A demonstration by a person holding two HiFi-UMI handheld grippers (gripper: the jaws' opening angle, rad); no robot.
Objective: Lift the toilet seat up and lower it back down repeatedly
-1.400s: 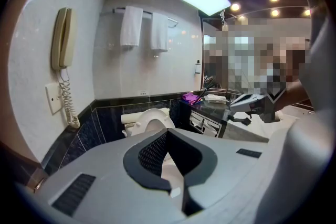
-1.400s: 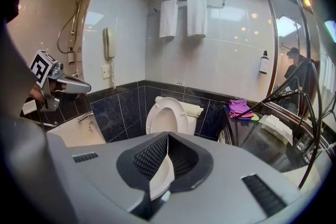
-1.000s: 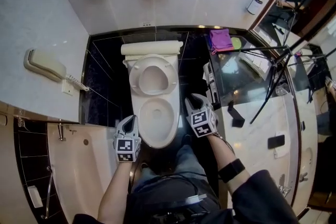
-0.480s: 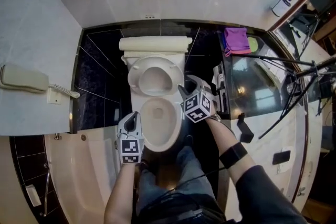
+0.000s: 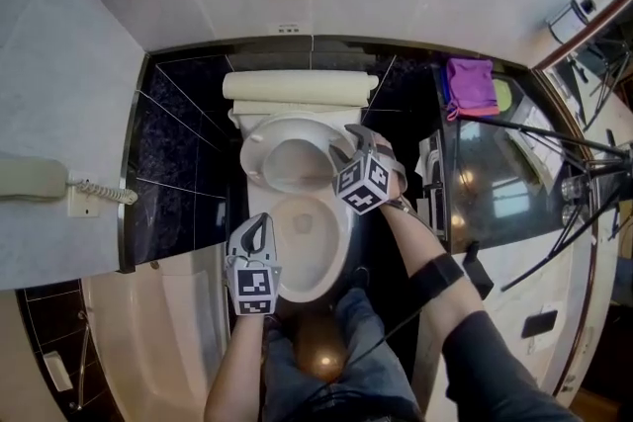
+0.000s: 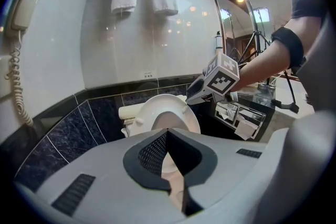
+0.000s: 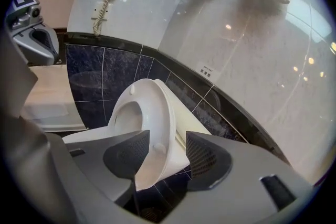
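Toilet seat (image 5: 253, 157) stands near-upright — right gripper (image 5: 364, 141), jaws just opening, seemingly straddles its rim; left gripper (image 5: 259, 222) clenched.

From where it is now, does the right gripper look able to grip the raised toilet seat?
Likely yes. The right gripper has just been opening its jaws, which now stand apart around the edge of the toilet seat. Nothing else is between them.

Two grey plastic claws are seen – left claw (image 5: 260, 224), right claw (image 5: 362, 139) – each topped by a cube (image 5: 253, 286) with black-and-white square markers. Dark meshed pads (image 6: 152, 152) line the jaws. A black wristband (image 5: 435, 280), dark sleeve (image 5: 495, 361) and blue jeans (image 5: 368, 351) are worn.
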